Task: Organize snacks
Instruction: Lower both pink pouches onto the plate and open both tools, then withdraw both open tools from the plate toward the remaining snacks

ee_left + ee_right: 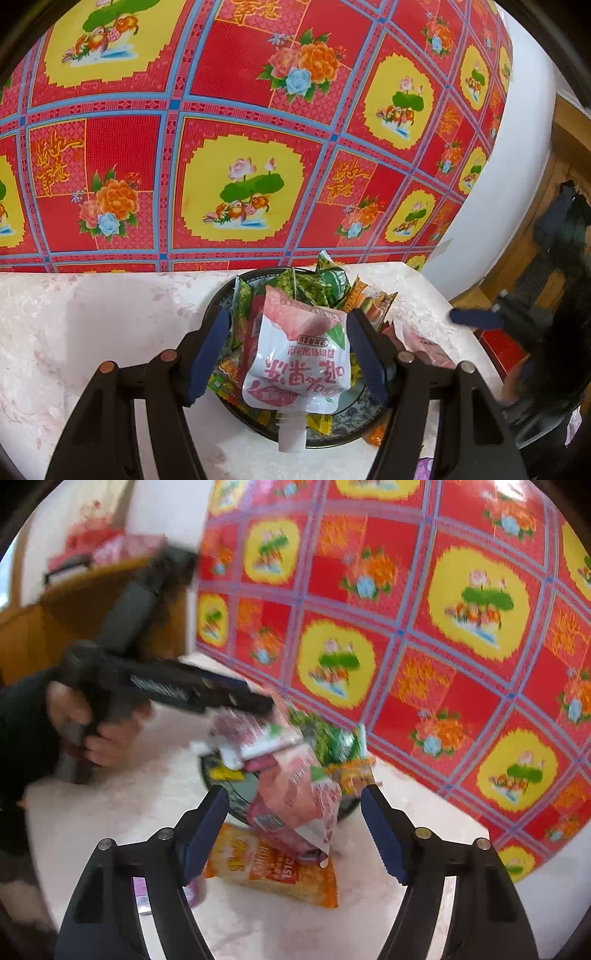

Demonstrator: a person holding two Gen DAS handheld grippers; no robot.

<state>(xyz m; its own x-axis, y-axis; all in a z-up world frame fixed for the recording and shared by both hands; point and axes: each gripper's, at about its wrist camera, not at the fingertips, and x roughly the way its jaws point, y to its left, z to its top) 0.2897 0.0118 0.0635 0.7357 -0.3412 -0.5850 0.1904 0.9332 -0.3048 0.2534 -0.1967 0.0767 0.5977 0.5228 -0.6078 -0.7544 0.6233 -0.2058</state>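
Observation:
My left gripper [286, 350] stands wide over a dark patterned bowl [343, 432] full of green and orange snack packets [321, 286]. A white and pink spouted pouch [299, 362] lies between its fingers; the pads do not clearly press it. In the right wrist view the left gripper [258, 701] hovers above the same pouch [255, 738] over the bowl [236, 794]. My right gripper [295, 830] is open and empty, in front of a second pink pouch [295, 801] leaning on the bowl and an orange snack bag [273, 875] flat on the table.
The white marbled table [92, 332] stands against a wall with a red, yellow and blue patterned cloth [240, 129]. A purple packet [194, 891] lies by my right gripper's left finger. Wooden furniture [55, 609] stands behind the left hand. The right gripper's fingertip [476, 318] shows at the table's right edge.

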